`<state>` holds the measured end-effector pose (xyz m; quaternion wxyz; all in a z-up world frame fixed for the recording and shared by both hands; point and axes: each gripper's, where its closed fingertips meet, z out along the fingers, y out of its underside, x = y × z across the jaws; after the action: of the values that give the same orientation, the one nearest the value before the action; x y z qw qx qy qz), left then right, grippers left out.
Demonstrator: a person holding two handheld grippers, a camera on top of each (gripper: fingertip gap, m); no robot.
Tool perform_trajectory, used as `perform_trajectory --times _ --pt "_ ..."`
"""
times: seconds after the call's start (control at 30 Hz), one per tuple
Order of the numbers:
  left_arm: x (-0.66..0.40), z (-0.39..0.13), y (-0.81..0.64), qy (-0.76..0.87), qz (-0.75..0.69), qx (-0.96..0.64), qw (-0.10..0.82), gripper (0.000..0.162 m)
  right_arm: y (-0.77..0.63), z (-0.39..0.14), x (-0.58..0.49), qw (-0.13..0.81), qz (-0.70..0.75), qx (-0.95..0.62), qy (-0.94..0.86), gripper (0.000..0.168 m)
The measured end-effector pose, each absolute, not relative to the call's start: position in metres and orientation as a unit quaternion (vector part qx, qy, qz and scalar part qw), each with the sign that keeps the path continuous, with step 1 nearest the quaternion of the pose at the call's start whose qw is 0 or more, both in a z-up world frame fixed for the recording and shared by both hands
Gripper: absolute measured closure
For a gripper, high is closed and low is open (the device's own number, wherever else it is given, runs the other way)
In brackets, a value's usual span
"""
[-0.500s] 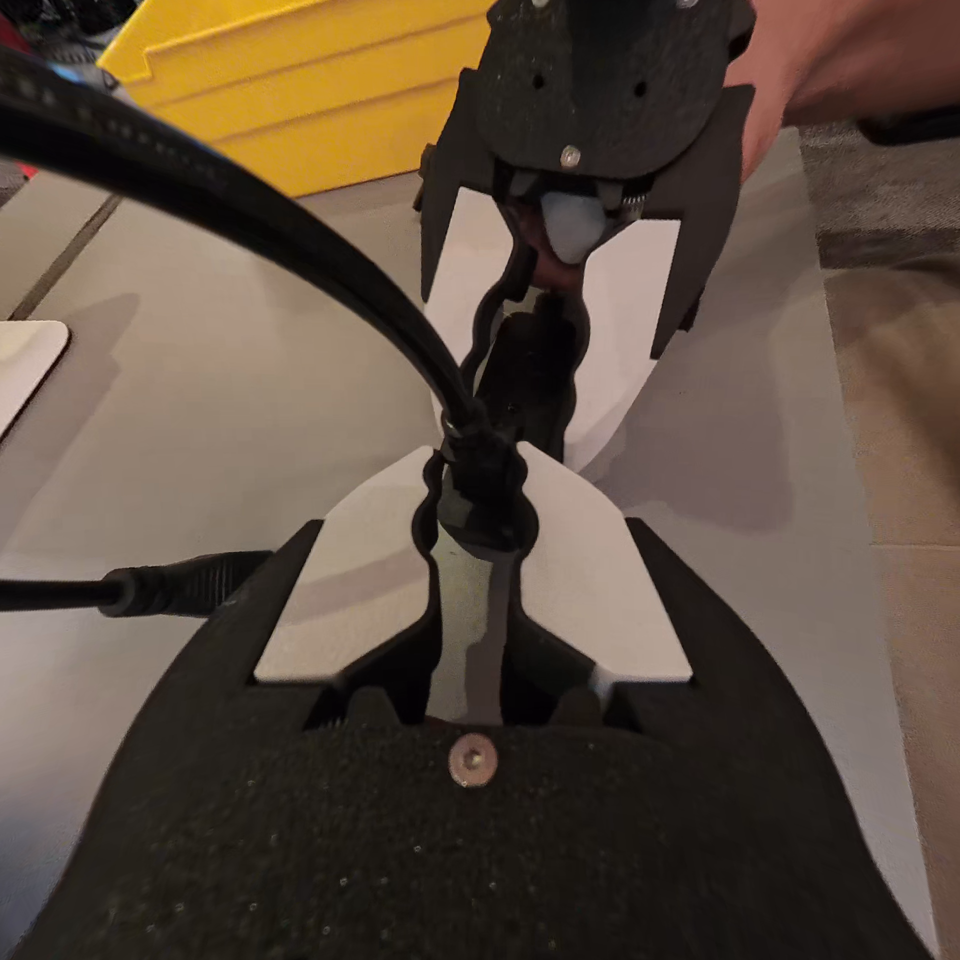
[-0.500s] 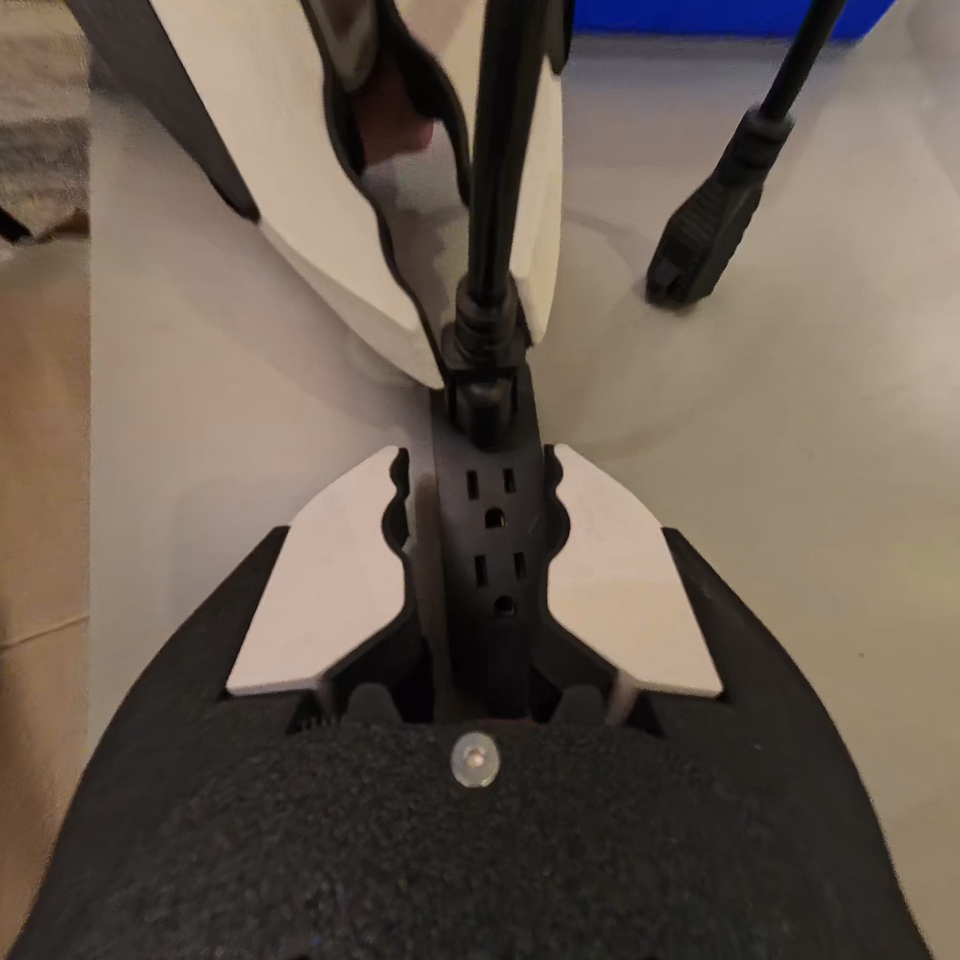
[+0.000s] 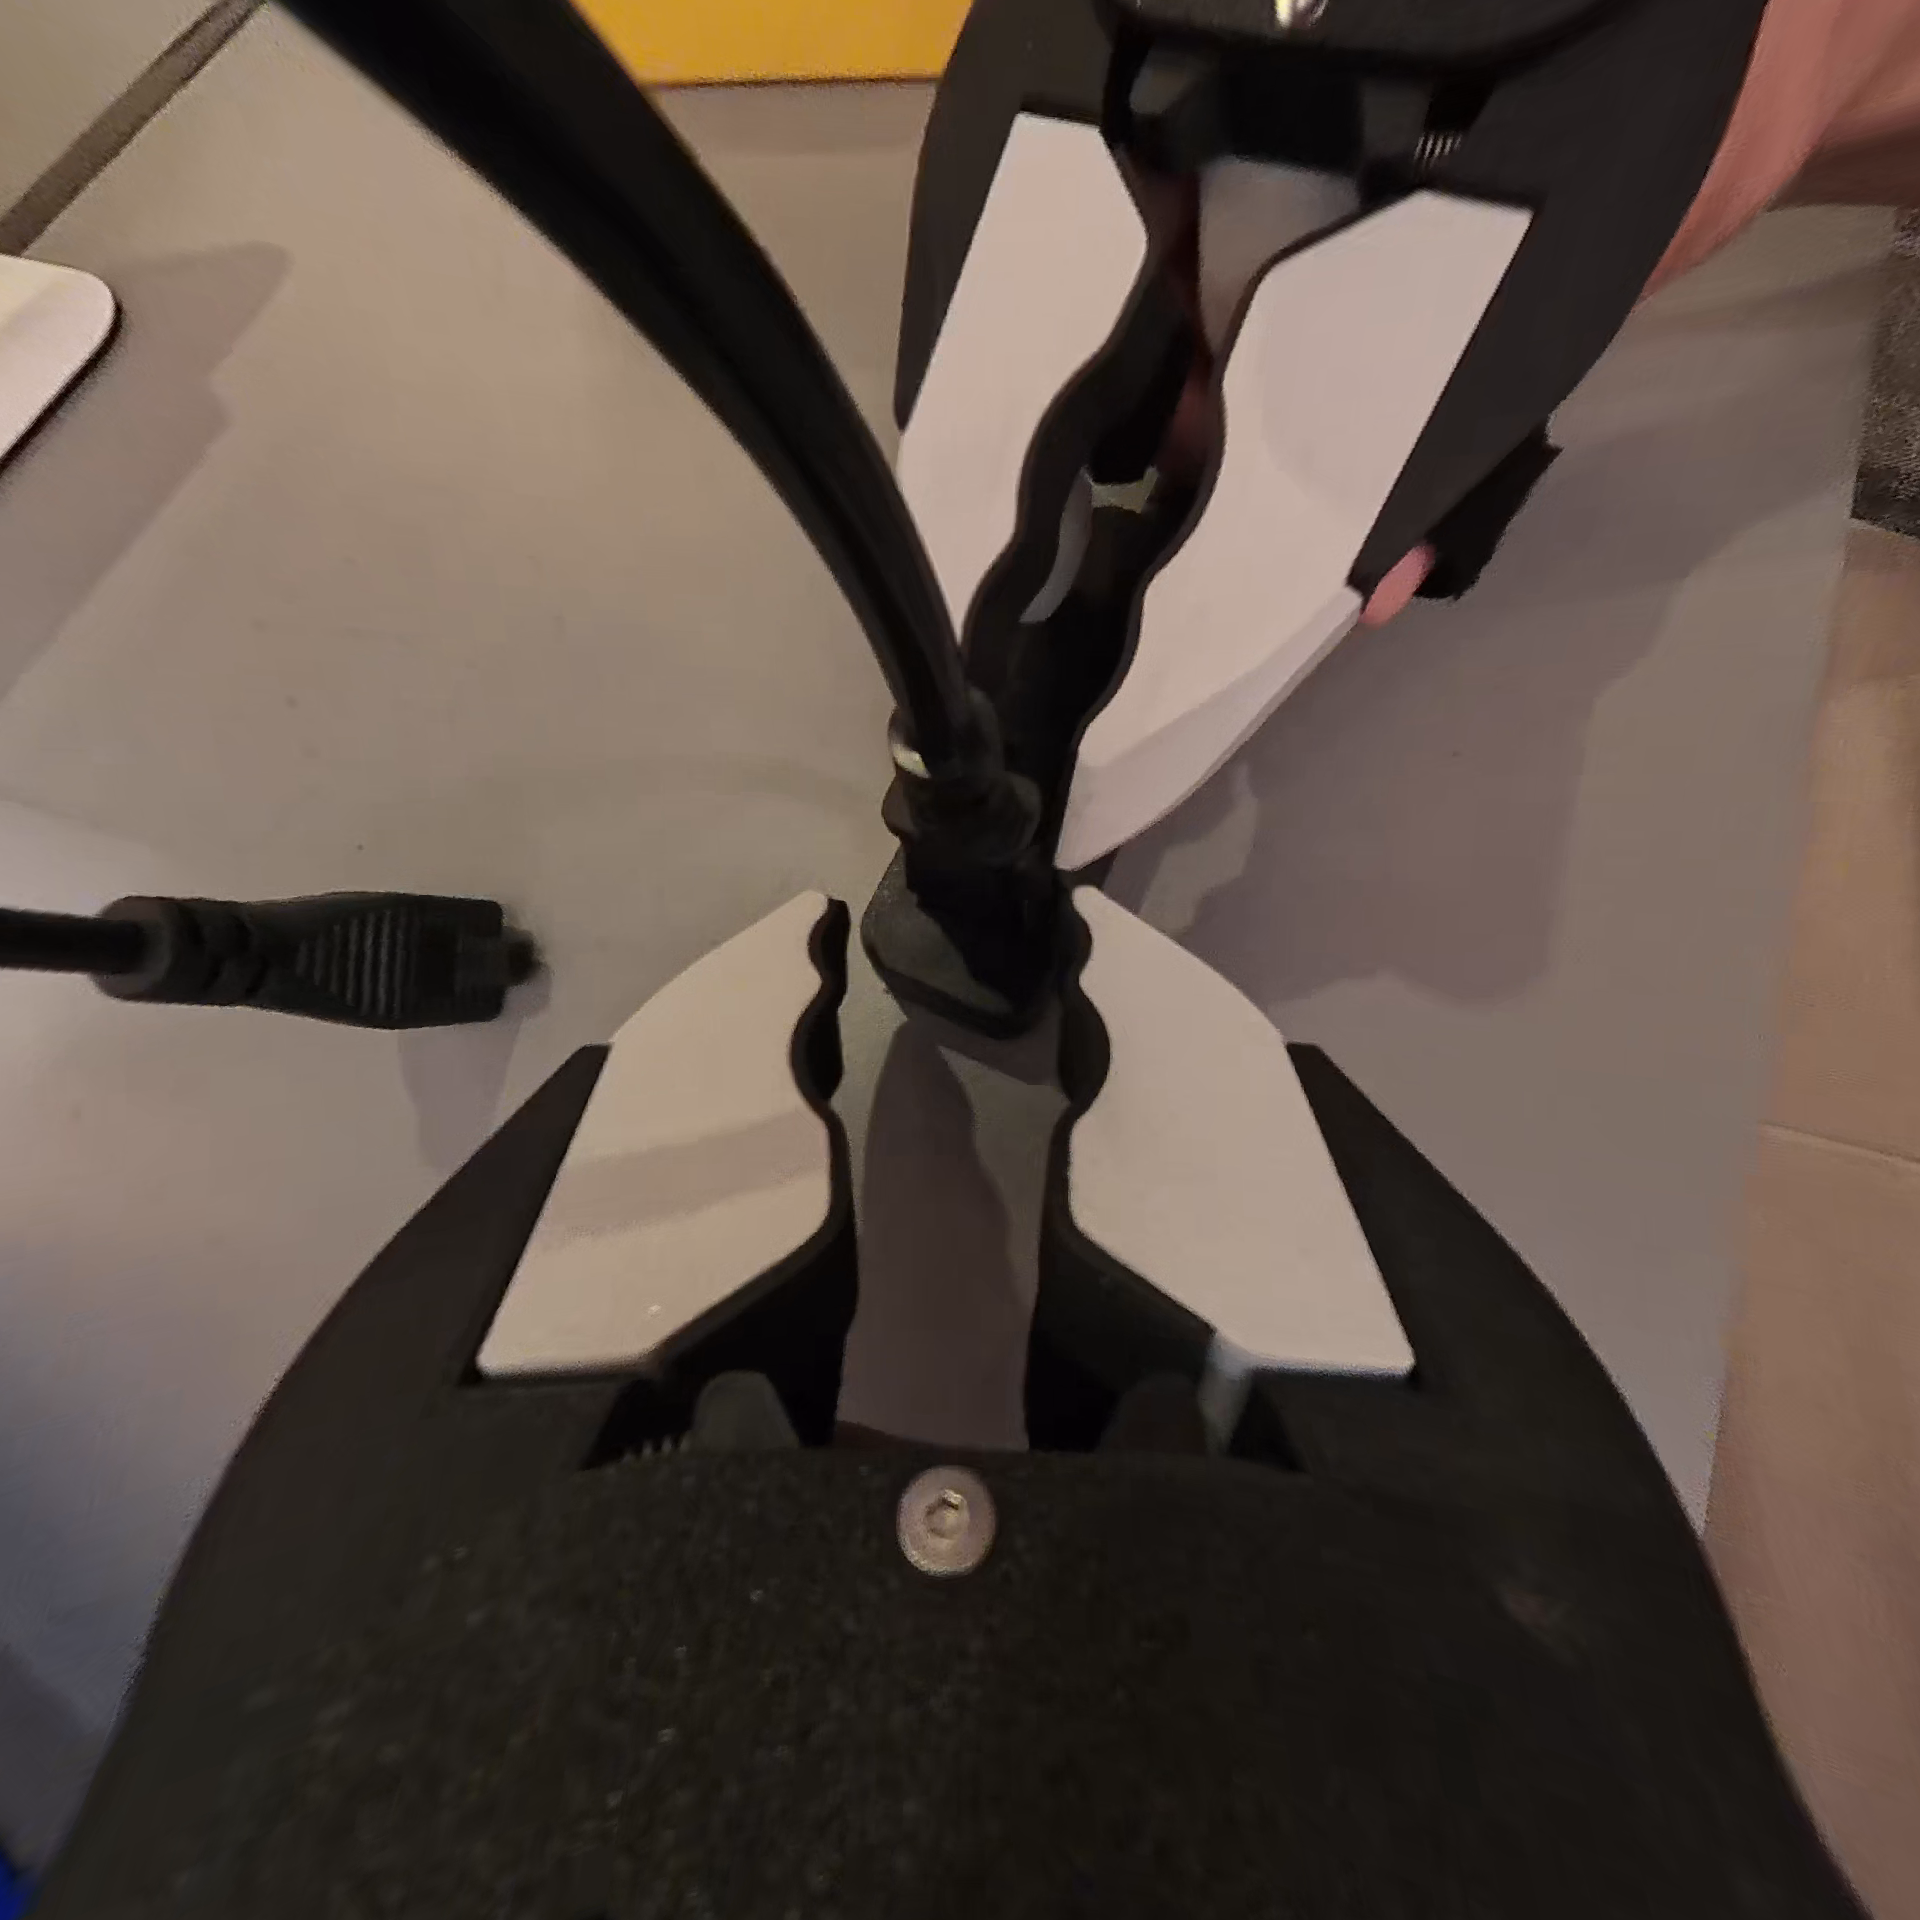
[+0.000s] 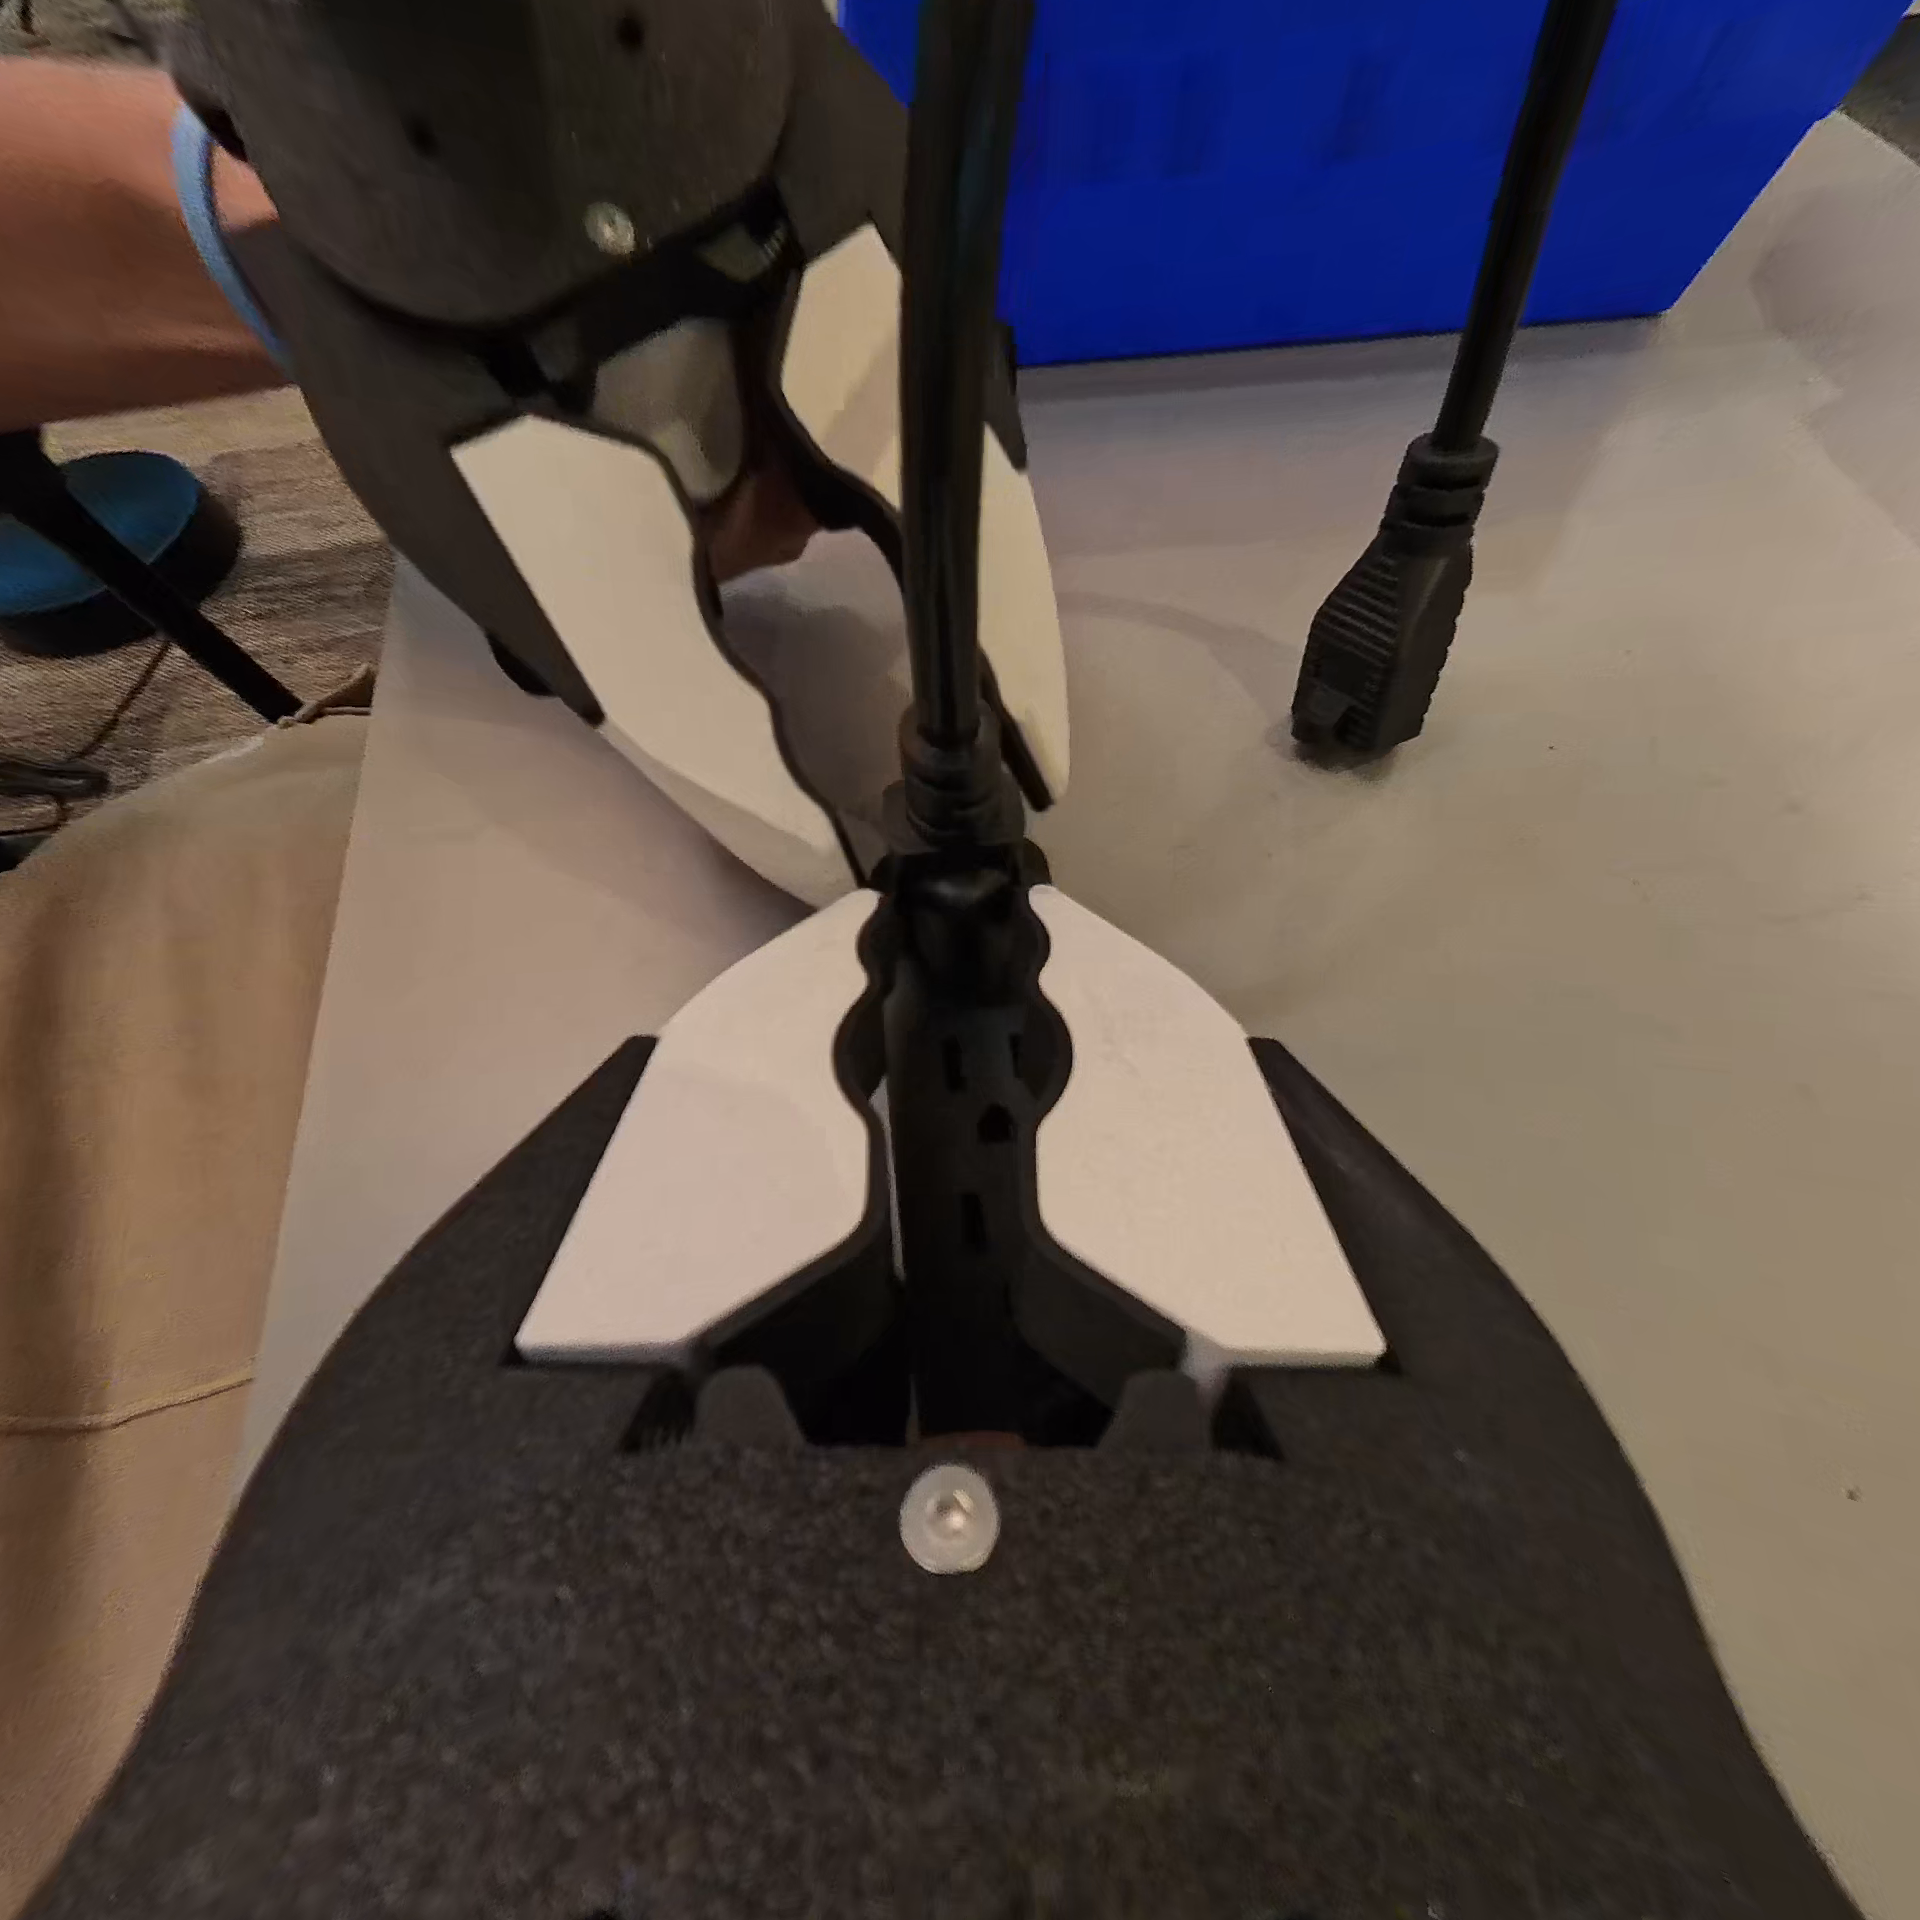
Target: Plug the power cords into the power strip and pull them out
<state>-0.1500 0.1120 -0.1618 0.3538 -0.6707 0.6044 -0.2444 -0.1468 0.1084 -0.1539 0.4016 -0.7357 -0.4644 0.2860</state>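
Note:
A black power strip (image 4: 966, 1122) with its outlets facing up sits between the fingers of my right gripper (image 4: 951, 904), which is shut on it. A black plug (image 3: 966, 935) on a thick black cord (image 3: 675, 260) sits in the strip's end outlet, right at the right fingertips. My left gripper (image 3: 956, 904) faces the right gripper (image 3: 1049, 727) and stands around the plug with its jaws slightly apart. Grey table shows between one pad and the plug. In the right wrist view the left gripper (image 4: 940, 831) straddles the cord (image 4: 945, 416).
A second black cord end (image 3: 343, 966) lies loose on the grey table (image 3: 416, 623); it also shows in the right wrist view (image 4: 1382, 623). A yellow bin (image 3: 810, 42) and a blue bin (image 4: 1351, 156) stand behind. A white pad (image 3: 42, 353) lies at the left. The table edge (image 3: 1766, 935) is close.
My left gripper's jaws have widened off the plug. My right gripper has closed on the strip and slid along it up to the plug. The two grippers are closer together.

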Motion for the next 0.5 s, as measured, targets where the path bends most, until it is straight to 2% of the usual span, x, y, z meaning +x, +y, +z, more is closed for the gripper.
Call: perform_trajectory --times 0.03,0.1,0.17,0.3,0.37,0.5 --pt "-0.148 -0.165 0.112 0.602 -0.244 -0.674 0.352 0.126 0.109 -0.154 -0.147 0.399 0.292 -0.736 -0.463 0.147" --pt "-0.143 -0.168 0.109 0.609 -0.241 -0.670 0.350 0.134 0.110 -0.152 -0.147 0.398 0.304 -0.735 -0.457 0.146" --pt "-0.141 -0.168 0.109 0.617 -0.227 -0.665 0.354 0.134 0.111 -0.152 -0.146 0.394 0.306 -0.736 -0.458 0.147" --pt "-0.139 -0.168 0.107 0.622 -0.228 -0.660 0.355 0.135 0.112 -0.154 -0.140 0.398 0.274 -0.730 -0.483 0.137" --pt "-0.139 -0.169 0.107 0.622 -0.231 -0.659 0.353 0.135 0.110 -0.161 -0.137 0.383 0.266 -0.736 -0.490 0.140" --pt "-0.140 -0.169 0.108 0.627 -0.232 -0.657 0.348 0.130 0.106 -0.168 -0.134 0.352 0.259 -0.747 -0.501 0.132"
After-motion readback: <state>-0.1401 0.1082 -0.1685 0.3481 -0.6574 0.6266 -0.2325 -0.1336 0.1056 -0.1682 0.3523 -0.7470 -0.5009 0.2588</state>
